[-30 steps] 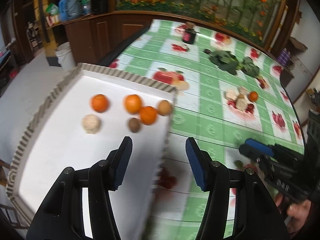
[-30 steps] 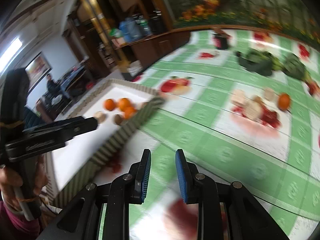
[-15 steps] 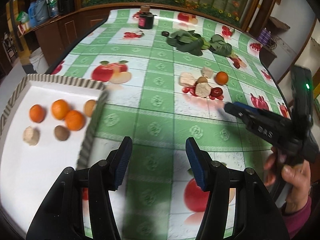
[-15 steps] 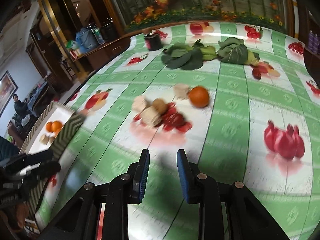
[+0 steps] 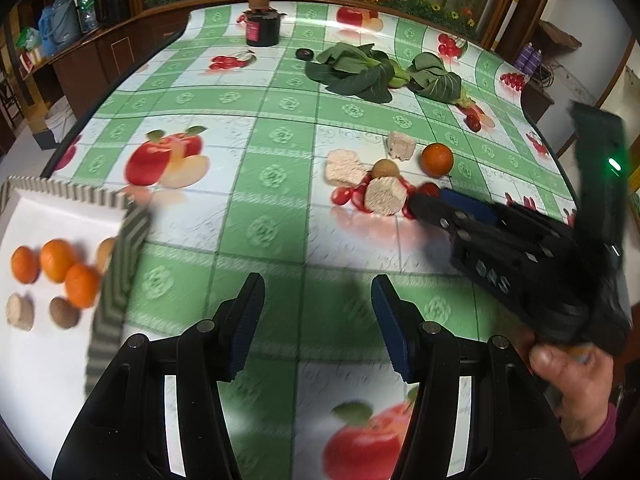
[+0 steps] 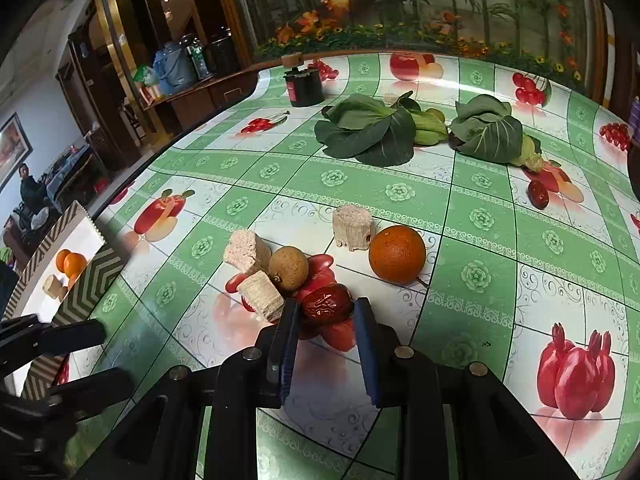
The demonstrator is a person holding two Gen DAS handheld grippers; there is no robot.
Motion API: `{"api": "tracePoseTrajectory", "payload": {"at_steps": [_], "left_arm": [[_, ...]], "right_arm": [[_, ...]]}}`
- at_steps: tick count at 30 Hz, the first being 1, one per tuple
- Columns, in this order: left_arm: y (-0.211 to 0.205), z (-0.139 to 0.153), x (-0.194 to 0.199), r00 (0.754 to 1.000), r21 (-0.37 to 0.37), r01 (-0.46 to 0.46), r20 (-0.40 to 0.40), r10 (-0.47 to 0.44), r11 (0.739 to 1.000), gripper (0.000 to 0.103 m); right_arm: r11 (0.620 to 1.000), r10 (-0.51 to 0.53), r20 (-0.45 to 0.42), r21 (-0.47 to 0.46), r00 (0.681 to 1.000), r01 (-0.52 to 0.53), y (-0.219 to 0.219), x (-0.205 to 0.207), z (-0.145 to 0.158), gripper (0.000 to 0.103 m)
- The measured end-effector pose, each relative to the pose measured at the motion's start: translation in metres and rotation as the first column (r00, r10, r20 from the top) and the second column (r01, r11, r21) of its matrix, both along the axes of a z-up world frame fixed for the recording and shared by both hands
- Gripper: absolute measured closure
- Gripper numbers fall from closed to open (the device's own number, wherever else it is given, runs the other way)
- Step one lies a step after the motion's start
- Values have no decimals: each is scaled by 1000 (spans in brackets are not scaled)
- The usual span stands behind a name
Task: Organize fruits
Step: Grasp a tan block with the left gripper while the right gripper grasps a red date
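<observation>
Here, the right tongs [image 6: 325,322] sit low over the desk [image 6: 480,280], jaws narrow, with a wrinkled red date [image 6: 326,306] between the two blue pads. The left pad looks to meet the date's side; whether the right pad touches it cannot be told, so no firm grip is confirmed. The date lies on a printed red fruit patch of the green-checked cloth.

Just beyond the date: a round brown fruit [image 6: 289,268], touching or nearly touching it. Left of that, two pale cut chunks [image 6: 246,252], one stacked lower toward the tongs. Farther back, a third pale chunk [image 6: 352,227] just beside an orange [image 6: 397,254]. A second dark date [image 6: 538,195] lies well apart to the right, near the leafy greens [image 6: 368,132].

The left tongs [image 5: 318,322] hover over bare cloth, jaws moderately wide, nothing between them. The white tray [image 5: 52,212] with a zigzag rim lies to their left at the desk's edge, holding three oranges [image 5: 56,260], a brown fruit and a pale chunk. A hand [image 5: 572,384] grips the right tool at the lower right of the left view.
</observation>
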State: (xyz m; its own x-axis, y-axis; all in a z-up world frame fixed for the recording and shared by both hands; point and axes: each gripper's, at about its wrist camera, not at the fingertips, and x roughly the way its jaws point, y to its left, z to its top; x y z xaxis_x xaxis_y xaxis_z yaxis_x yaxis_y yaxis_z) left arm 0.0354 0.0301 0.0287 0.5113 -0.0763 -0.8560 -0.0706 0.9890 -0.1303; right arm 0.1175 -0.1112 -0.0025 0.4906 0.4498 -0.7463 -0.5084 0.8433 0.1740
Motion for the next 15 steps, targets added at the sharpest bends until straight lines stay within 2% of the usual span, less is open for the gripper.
{"api": "tracePoseTrajectory", "payload": {"at_steps": [3,9,15], "left_arm": [[-8,-3,13,1000,1,9,5,-9,1000,47],[-28,-13,45,999,26,35,8,-35,999,48],[-37,-22,67,998,54,48,26,-50,997,48]], "right_arm": [[999,-25,-13,27,1000,26,-18,-2,5,76],[983,-116,-54,139,992,122,-61,5,14,76],[973,-138,-93,172,986,152,-70,11,12,76]]}}
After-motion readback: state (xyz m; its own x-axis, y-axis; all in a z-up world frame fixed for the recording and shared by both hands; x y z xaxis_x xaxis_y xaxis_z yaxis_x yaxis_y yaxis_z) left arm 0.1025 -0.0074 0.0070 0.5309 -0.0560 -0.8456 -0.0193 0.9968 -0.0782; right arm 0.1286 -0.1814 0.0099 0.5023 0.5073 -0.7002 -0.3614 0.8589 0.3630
